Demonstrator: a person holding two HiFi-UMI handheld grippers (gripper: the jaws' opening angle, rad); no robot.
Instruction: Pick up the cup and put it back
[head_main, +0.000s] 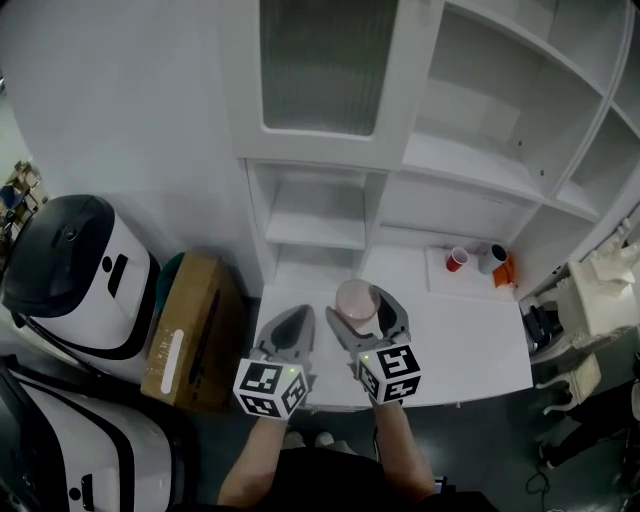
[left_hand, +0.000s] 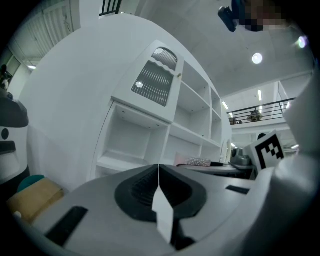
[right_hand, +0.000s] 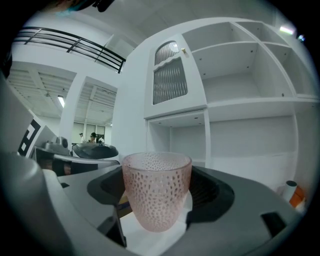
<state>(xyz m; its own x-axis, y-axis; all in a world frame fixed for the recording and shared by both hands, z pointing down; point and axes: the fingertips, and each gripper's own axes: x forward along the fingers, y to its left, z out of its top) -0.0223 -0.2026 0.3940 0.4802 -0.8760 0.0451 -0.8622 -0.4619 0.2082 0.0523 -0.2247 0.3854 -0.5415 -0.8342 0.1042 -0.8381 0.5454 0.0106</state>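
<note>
White shelving unit (head_main: 470, 150) stands above a white counter (head_main: 470, 340).

A white table (head_main: 470, 340) runs out from the foot of the white shelf unit (head_main: 330, 215). At its far right stand a small red cup (head_main: 456, 259), a grey cup (head_main: 492, 258) and an orange item (head_main: 505, 272), close together. Over its near left, the pink dimpled cup (head_main: 356, 297) sits within the right gripper (head_main: 366, 302). Whether its base touches the table cannot be told.

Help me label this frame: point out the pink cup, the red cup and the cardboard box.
pink cup (right_hand: 157, 192): right gripper view, middle of its dotted wall.
red cup (head_main: 456, 259): head view, its body.
cardboard box (head_main: 198, 315): head view, its top face.
</note>
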